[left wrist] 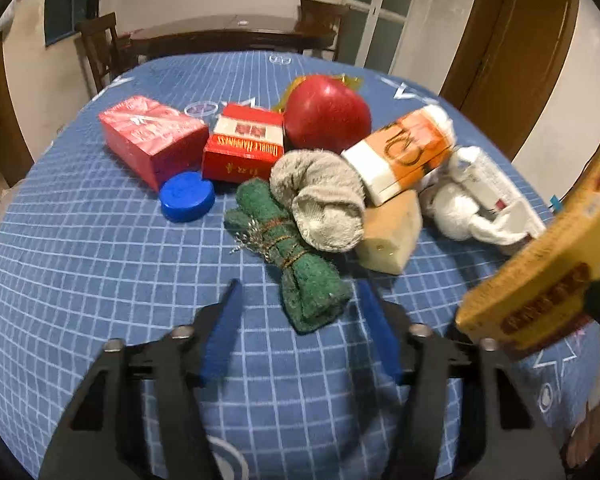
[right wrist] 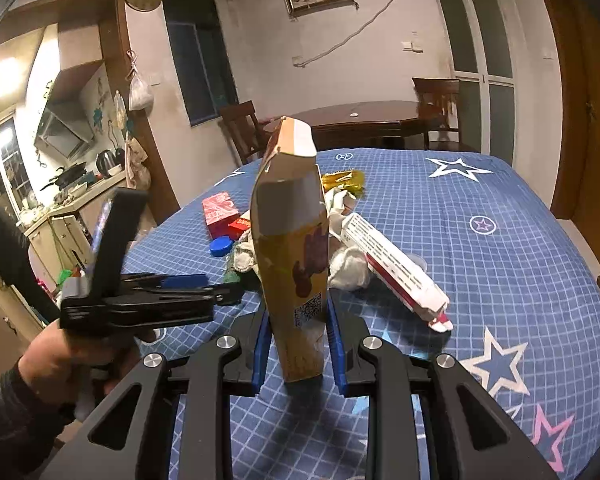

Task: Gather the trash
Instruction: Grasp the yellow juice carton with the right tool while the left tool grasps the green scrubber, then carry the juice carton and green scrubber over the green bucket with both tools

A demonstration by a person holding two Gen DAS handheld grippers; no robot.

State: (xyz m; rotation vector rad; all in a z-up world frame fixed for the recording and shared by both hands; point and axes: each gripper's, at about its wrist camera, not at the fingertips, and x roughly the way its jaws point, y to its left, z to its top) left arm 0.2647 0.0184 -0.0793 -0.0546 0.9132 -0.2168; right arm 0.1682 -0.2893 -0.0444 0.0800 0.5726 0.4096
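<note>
Yellow box caught, green cloth next

The right gripper [right wrist: 296, 344] is clamped on the yellow box [right wrist: 296, 256], lifted at 3 o'clock of the pile. The left gripper [left wrist: 300, 304] has its fingers apart, empty, just before the green cloth [left wrist: 296, 264]; I think it must move forward and squeeze. Two red boxes, one apple [left wrist: 327, 114], one blue cap [left wrist: 187, 197].

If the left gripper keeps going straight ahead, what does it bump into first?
Probably the green scrubbing cloth bundle tied with thread: its near end lies just ahead between the open left gripper fingertips, though depth is unclear.
</note>
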